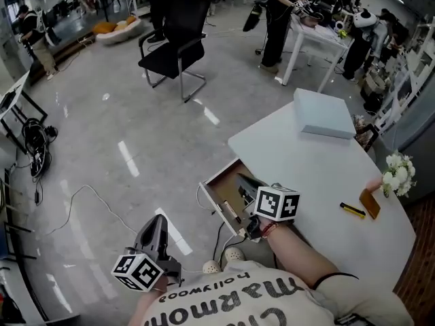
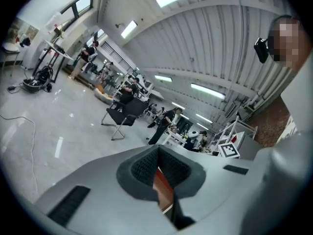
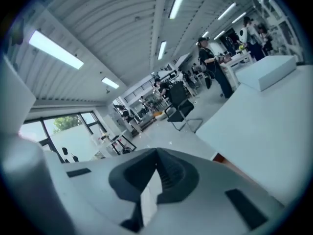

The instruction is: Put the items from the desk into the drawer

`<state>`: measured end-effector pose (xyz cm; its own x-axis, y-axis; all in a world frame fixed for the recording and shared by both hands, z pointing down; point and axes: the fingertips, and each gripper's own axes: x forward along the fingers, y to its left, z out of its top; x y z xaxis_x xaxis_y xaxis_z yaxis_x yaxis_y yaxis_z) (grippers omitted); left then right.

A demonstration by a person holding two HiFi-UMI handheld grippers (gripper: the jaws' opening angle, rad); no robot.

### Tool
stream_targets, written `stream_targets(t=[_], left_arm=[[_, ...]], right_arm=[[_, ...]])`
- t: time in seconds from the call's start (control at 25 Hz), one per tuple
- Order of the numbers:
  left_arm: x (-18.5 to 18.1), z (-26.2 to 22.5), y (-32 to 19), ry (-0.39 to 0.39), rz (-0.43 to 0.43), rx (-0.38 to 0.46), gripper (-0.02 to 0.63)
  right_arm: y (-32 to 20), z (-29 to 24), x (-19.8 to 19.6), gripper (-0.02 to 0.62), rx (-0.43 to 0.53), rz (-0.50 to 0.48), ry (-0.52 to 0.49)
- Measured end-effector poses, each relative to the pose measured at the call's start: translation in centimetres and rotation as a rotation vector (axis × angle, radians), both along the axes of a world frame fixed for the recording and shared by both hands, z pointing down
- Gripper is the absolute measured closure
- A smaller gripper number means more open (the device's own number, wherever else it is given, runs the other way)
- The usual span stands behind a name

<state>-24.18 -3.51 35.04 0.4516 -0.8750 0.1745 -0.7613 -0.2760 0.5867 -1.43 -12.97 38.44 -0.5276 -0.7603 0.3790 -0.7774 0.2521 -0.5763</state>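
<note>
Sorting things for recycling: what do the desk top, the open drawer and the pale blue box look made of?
The desk top looks like white laminate or painted board: smooth, even, faintly glossy. The drawer seems to be wood or wood-look board: brown inside, with pale edges. The box is probably matte card or plastic: flat pale blue faces, crisp corners, no sheen.

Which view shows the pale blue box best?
Head view: the whole box lies on the desk. The right gripper view catches it skewed at its edge; the left gripper view shows no clear box.
</note>
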Motion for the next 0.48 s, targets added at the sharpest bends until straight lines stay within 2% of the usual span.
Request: stream_targets(t=[0.24,0.48], left_arm=[[2.7,-2.9,-0.9,-0.028,0.055,0.080,0.607],[6.1,-3.5,-1.3,-0.060,0.089,0.092,0.607]], right_arm=[[0.9,-3.4,2.3,0.592,0.078,0.050,-0.098],[1.8,-4.4,7.1,0.592,0.098,0.135,-0.135]])
